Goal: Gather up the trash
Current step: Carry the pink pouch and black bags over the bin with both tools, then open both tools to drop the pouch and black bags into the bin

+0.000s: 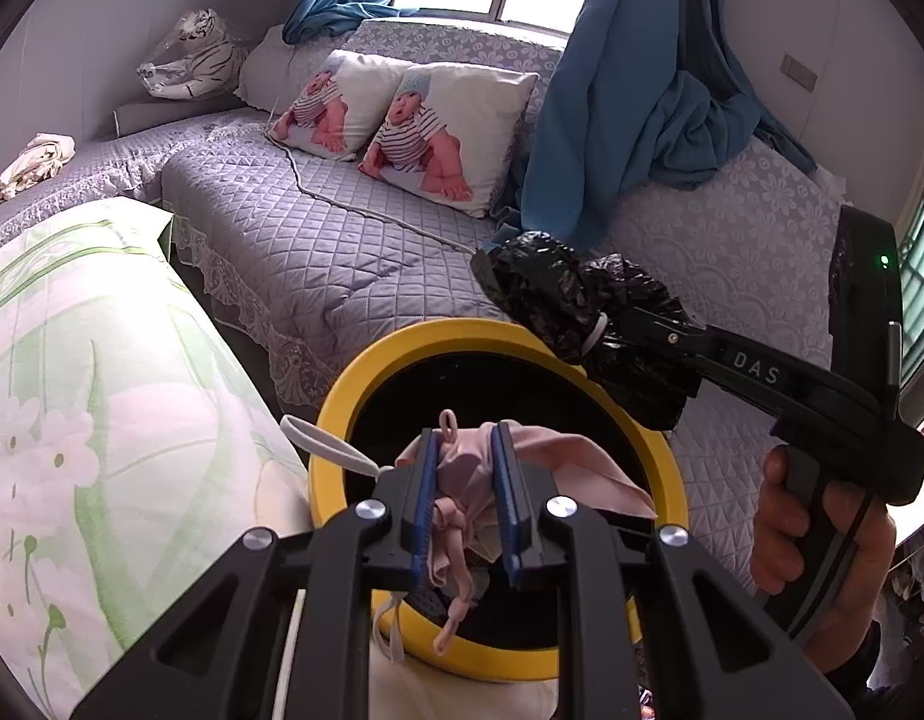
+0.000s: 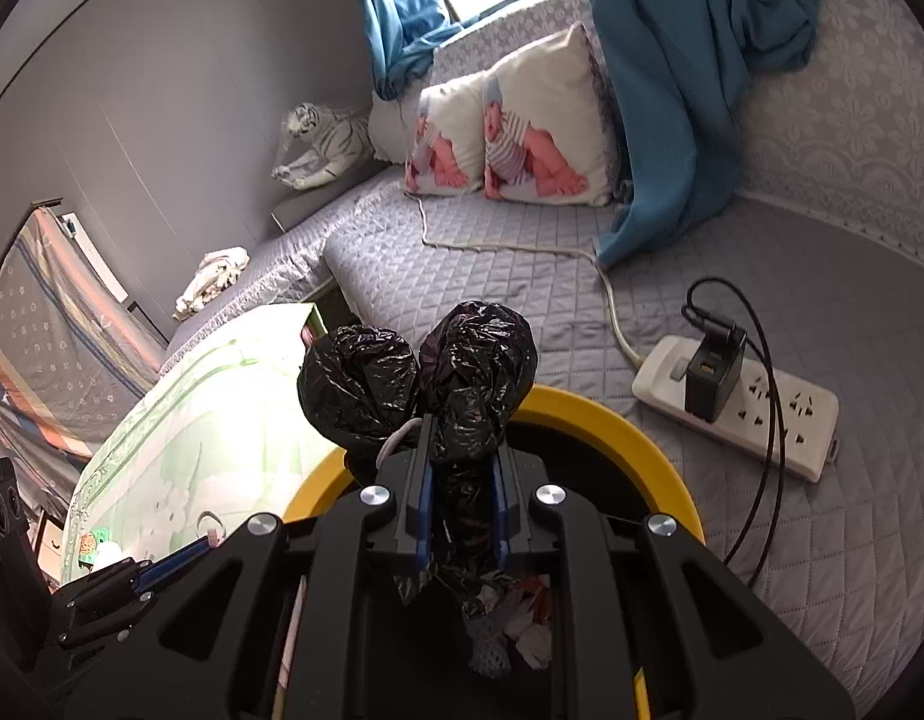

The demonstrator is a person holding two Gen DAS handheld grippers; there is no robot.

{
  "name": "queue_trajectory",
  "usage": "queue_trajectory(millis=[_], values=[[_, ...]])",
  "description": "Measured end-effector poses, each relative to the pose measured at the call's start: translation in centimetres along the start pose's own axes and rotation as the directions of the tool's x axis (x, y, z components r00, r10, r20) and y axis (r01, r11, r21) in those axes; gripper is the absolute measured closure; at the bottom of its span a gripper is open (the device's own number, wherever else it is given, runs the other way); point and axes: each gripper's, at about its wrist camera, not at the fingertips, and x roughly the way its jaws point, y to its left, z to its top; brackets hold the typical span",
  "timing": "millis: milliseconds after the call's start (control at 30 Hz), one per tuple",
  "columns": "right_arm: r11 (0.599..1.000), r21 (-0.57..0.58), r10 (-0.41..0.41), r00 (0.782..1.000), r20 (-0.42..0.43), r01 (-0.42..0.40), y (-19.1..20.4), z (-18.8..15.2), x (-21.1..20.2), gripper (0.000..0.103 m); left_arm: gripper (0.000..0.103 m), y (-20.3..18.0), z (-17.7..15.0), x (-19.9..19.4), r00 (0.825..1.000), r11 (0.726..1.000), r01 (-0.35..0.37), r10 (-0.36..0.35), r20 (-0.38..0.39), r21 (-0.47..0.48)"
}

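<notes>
Left gripper (image 1: 465, 498): blue-padded jaws drawn nearly together, clamped on a crumpled pink face mask (image 1: 462, 480), ear loops dangling below; held directly above the mouth of the yellow-rimmed bin (image 1: 342, 414).

Right gripper (image 2: 462, 498): jaws likewise pinched in, gripping the neck of a bunched black plastic bag (image 2: 474, 360), two bulging lobes projecting beyond the fingertips, a pale band around the neck. Seen from the left wrist view as a black "DAS"-marked tool carried by a hand (image 1: 822, 528), entering from the right, bag (image 1: 582, 306) poised over the far right edge of the bin rim.

Bin, right wrist view (image 2: 612, 426): dark liner inside, scraps of paper and wrappers at the bottom; standing against the near edge of the grey quilted bed (image 1: 318, 240).

On the bed: white power strip (image 2: 738, 402) just right of the bin, black charger plugged in, white cord running toward the far edge. Two baby-print cushions (image 1: 426, 120) along the far edge below the window; blue curtain (image 1: 642, 108) draped down over the far right corner. Plush white tiger (image 1: 192, 54) at the far left corner. Green floral pillow (image 1: 90, 372) just left of the bin.
</notes>
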Motion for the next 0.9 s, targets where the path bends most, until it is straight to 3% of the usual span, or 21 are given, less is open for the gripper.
queue_trajectory(millis=[367,467,633,767,833,900], values=[[1.000,0.029,0.002,1.000,-0.020,-0.001,-0.6,-0.2,0.6,0.087,0.085,0.2,-0.1,0.5,1.000,0.999,0.029,-0.029,-0.008,-0.014],[1.000,0.028,-0.007,1.000,-0.012,0.007,-0.5,-0.2,0.4,0.085,0.081,0.3,-0.1,0.2,1.000,0.999,0.031,-0.031,0.004,-0.016],[0.999,0.043,-0.028,1.000,-0.003,0.029,-0.7,0.0,0.1,0.068,0.059,0.7,-0.2,-0.6,0.999,0.999,0.024,-0.024,0.030,-0.030],[0.997,0.075,-0.036,0.999,0.008,0.036,-1.3,0.1,-0.3,0.052,0.048,1.4,-0.1,-1.7,0.998,0.998,0.021,-0.017,0.062,-0.061],[0.995,0.093,-0.034,0.999,0.015,0.033,-1.6,0.2,-0.6,0.039,0.035,2.0,0.1,-2.4,0.996,0.996,0.014,-0.006,0.084,-0.089],[0.995,0.102,-0.021,1.000,0.021,0.019,-1.6,0.2,-0.8,0.034,0.027,2.7,0.2,-3.0,0.994,0.993,0.005,0.008,0.107,-0.120]])
